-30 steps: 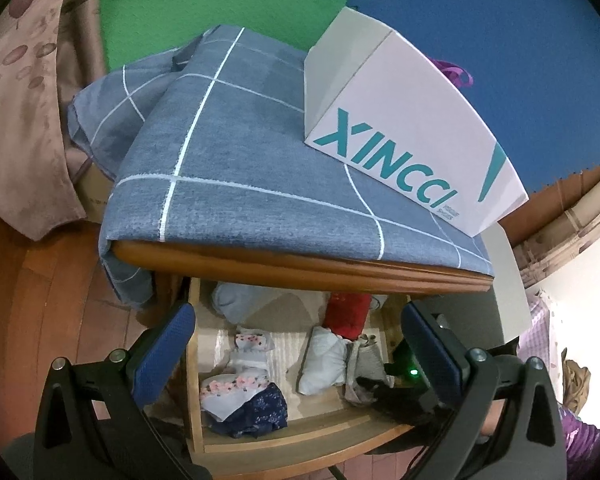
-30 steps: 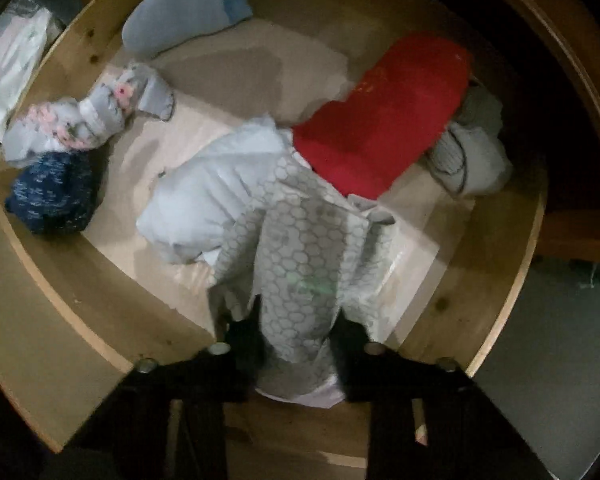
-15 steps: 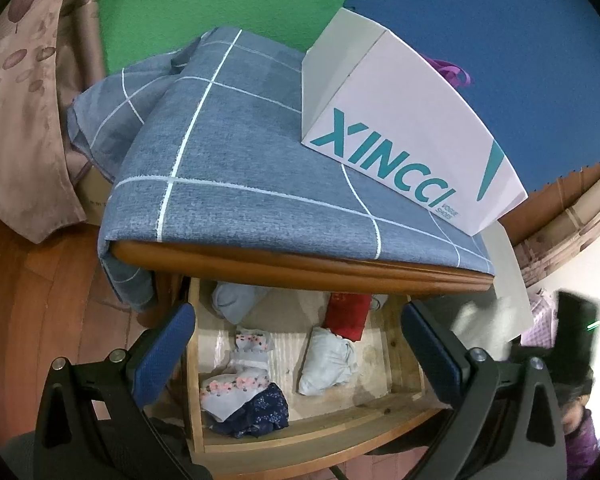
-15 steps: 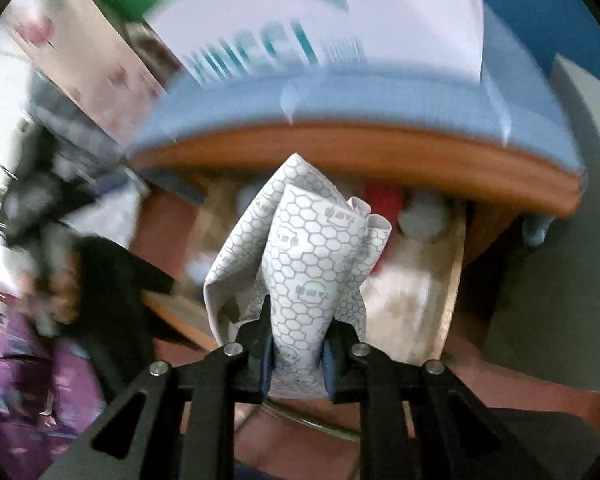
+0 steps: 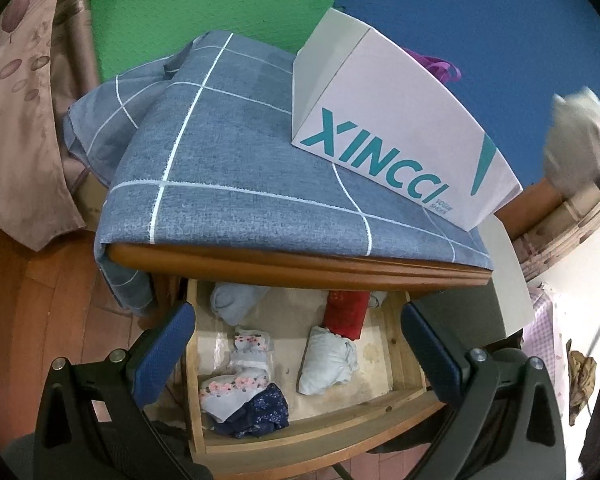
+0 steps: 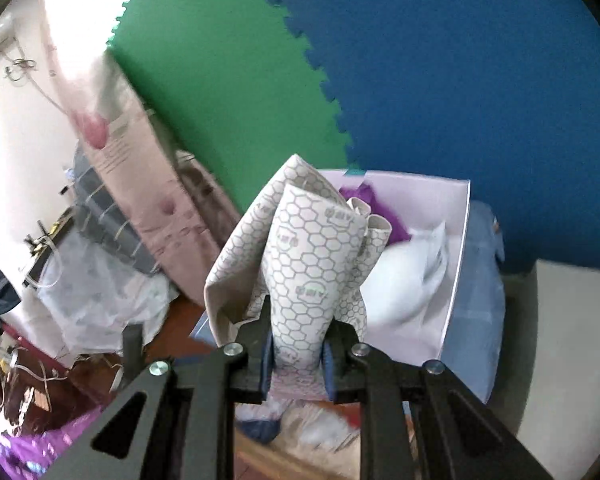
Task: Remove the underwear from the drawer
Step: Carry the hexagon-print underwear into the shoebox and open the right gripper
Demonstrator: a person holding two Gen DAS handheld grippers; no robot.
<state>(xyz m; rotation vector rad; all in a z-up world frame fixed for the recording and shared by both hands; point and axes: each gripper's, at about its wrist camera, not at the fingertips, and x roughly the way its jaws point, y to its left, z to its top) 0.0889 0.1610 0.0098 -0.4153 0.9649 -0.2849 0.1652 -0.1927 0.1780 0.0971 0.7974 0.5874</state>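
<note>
While your right gripper (image 6: 296,354) clamps the honeycomb-print underwear (image 6: 304,264) between its pads, the garment stands bunched above the jaws, well clear of the drawer (image 5: 312,432) and up at the level of the white shopping bag (image 6: 440,264). That pinch sits low on the bundle, which is why the loose folds flop outward to either side instead of trailing down; judging from this, the grip is firm enough to carry it, though a free flap could catch the bag's rim if you swing in close.

From the left wrist view the same pale bundle (image 5: 576,144) shows blurred at the far right edge, above the bag's corner and beyond the cabinet's right side.

Your left gripper (image 5: 296,344) hangs with its jaws spread wide and nothing between them, aimed down at the open drawer, and its blue pads (image 5: 164,344) frame the drawer's left and right walls. That seems a sensible waiting post: it keeps the drawer in sight without blocking the way out.

Inside the drawer, a red garment (image 5: 346,314) lies toward the back right, a pale blue one (image 5: 328,360) just in front of it, a grey-blue roll (image 5: 236,302) at the back left, and floral and navy pieces (image 5: 248,396) in the front left corner.

The blue checked cloth (image 5: 236,184) drapes over the cabinet top and carries the bag, so the open bag looks like the likely drop point.
</note>
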